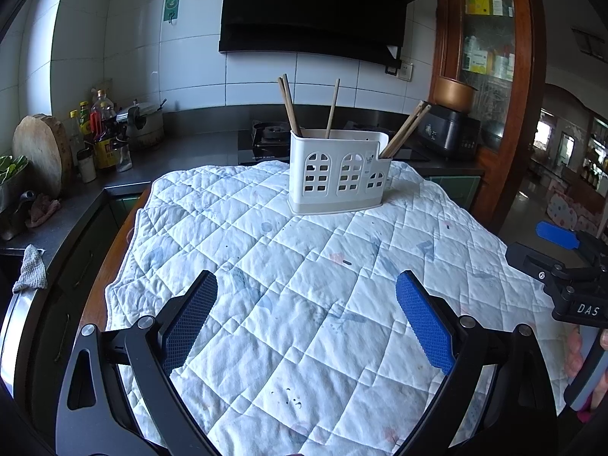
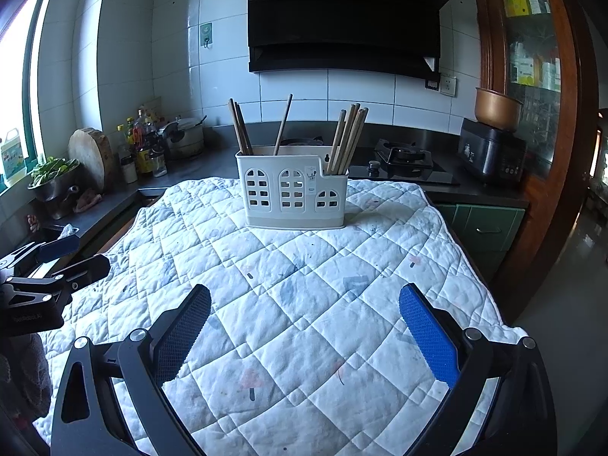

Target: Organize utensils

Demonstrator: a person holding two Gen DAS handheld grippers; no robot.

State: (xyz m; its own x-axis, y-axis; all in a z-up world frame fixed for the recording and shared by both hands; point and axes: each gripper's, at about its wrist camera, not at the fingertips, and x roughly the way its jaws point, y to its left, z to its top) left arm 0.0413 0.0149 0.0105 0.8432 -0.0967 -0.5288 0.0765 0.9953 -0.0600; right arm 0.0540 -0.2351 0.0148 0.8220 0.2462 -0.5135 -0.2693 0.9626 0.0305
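Chopsticks (image 2: 347, 138) upright in holder (image 2: 290, 190)

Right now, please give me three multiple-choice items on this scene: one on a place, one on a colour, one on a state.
1. Where does the holder stand?
A. on the quilt
B. on the stove
C. on the floor

2. What colour is the holder?
A. red
B. white
C. black

3. How are the two grippers, left and right?
A. both shut on chopsticks
B. one open, one shut
C. both open, empty

Answers:
1 A, its base rests on the quilt.
2 B, its walls are white.
3 C, both have fingers wide apart; all chopsticks stand in the holder.
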